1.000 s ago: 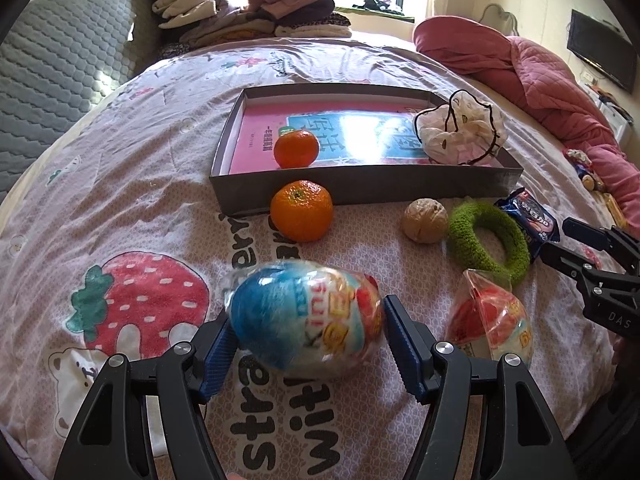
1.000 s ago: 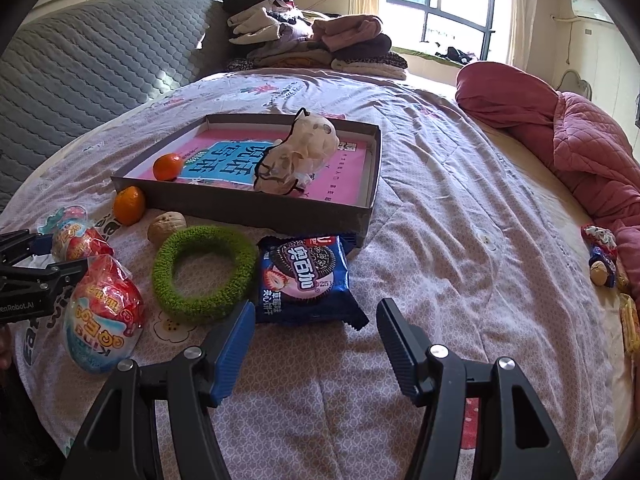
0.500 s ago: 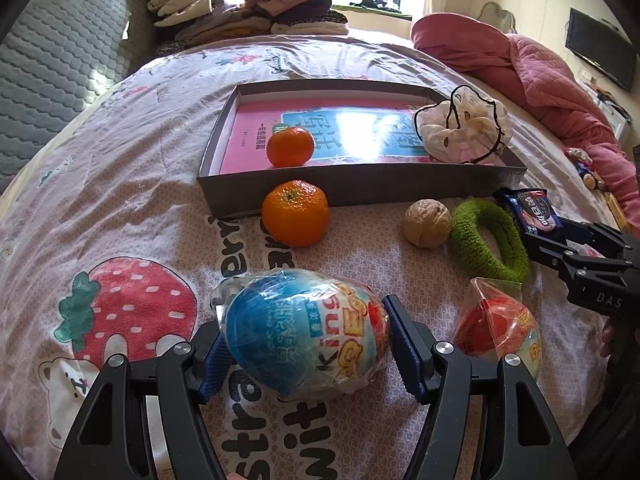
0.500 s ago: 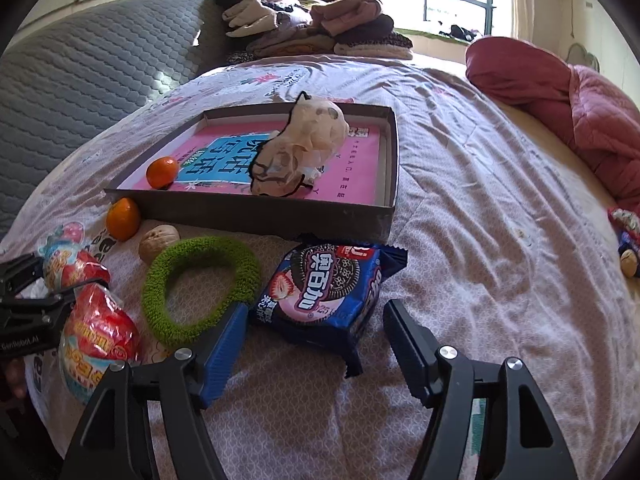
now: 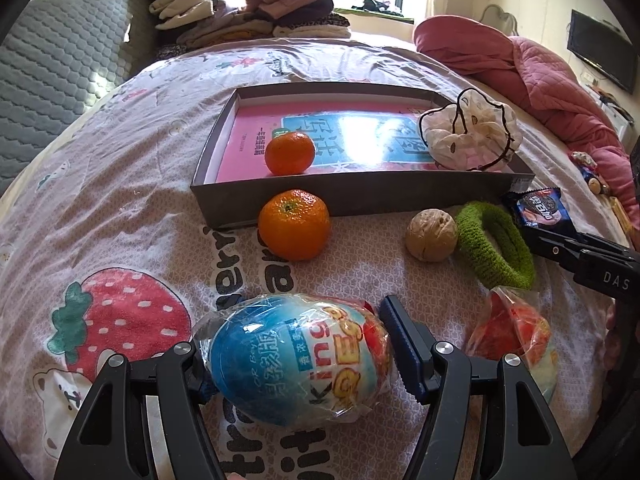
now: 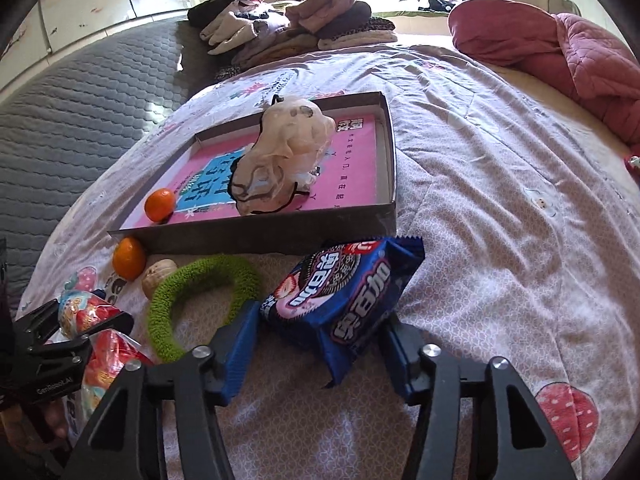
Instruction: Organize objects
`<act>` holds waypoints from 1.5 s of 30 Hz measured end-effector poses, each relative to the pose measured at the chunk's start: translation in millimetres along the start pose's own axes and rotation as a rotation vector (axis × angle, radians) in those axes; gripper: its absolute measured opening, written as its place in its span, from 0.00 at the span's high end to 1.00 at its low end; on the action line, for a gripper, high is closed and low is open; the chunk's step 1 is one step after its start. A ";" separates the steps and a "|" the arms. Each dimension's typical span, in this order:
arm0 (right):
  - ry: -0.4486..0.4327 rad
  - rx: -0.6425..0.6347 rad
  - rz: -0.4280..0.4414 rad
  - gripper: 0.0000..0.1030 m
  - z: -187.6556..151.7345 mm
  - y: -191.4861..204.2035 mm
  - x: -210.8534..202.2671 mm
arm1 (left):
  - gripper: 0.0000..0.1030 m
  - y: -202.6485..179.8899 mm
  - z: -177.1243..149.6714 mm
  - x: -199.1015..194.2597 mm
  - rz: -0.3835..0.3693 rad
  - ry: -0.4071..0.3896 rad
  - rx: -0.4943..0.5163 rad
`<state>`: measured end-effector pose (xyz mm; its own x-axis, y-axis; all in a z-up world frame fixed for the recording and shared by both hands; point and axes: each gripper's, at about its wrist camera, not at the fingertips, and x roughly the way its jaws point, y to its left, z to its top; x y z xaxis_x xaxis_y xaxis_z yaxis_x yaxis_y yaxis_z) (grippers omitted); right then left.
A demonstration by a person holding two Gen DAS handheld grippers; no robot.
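My left gripper [image 5: 296, 344] is shut on a blue wrapped toy egg [image 5: 292, 360], which it holds sideways just above the bedspread. A red toy egg [image 5: 512, 332] lies to its right. My right gripper [image 6: 320, 326] has its jaws closing on a blue cookie packet [image 6: 340, 292]. Both pads touch the packet's sides, and its near end is crumpled and tilted up. A grey box tray [image 5: 360, 200] lies ahead, with a tangerine [image 5: 290, 152] and a cream frilled cloth [image 5: 470, 140] inside. In front of the tray lie a second tangerine [image 5: 294, 224], a walnut [image 5: 431, 235] and a green fuzzy ring [image 5: 496, 248].
Everything lies on a pink patterned bedspread [image 5: 120, 220]. Folded clothes [image 5: 248, 12] are stacked at the far end and a red quilt [image 5: 540, 68] is bunched at the far right. A grey padded headboard [image 6: 80, 120] runs along the left. Small toys [image 5: 592, 176] sit by the right edge.
The right gripper has moved forward around the cookie packet and its jaws have closed in on it, which tilts and crumples the packet. The left gripper and its egg have stayed put.
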<state>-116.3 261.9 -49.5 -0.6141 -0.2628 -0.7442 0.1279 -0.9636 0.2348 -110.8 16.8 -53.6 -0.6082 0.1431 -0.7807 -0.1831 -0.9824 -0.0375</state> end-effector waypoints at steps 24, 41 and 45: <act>-0.073 0.028 0.049 0.66 2.6 -4.3 -18.0 | 0.37 6.8 0.0 -19.1 -0.040 -0.073 -0.021; -0.058 0.182 0.103 0.65 7.1 -24.3 -7.8 | 0.37 4.3 -1.0 -16.4 -0.046 -0.066 -0.015; -0.047 0.239 0.123 0.63 8.9 -31.6 -2.0 | 0.37 4.3 -2.1 -17.4 -0.043 -0.074 -0.014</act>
<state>-126.0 293.4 -49.9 -0.6416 -0.3694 -0.6722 0.0198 -0.8841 0.4670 -99.4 9.9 -41.4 -0.6555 0.1934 -0.7300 -0.1998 -0.9766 -0.0794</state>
